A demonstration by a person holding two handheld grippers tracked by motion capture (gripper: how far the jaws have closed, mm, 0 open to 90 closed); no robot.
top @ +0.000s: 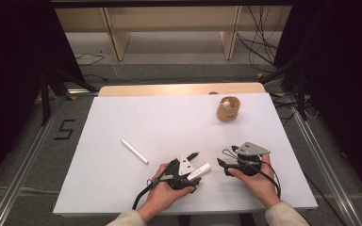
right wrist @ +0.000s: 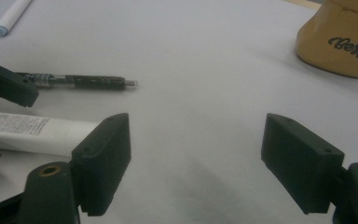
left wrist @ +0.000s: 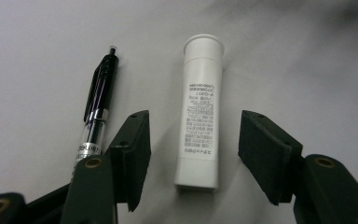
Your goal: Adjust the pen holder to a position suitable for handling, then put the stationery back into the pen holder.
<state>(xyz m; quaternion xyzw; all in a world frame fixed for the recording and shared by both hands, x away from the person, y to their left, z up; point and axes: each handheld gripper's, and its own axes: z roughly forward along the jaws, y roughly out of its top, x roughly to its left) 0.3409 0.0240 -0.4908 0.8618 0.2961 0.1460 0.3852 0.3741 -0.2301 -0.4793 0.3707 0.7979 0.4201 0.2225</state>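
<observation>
So the left gripper (left wrist: 193, 135) sat open around the white tube (left wrist: 199, 114), pads clear; black pen (left wrist: 98, 100) just beside; right gripper (right wrist: 196, 161) gaped open on nothing.

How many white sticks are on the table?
2. One white tube lies between the left gripper's open jaws, beside a black pen. The other white stick lies alone, farther left in the high view.

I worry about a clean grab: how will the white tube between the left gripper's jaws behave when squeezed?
The white tube looks round and smooth, so it may roll or slip. It seems rigid, probably light. The left gripper stands open around it, not touching.
</observation>
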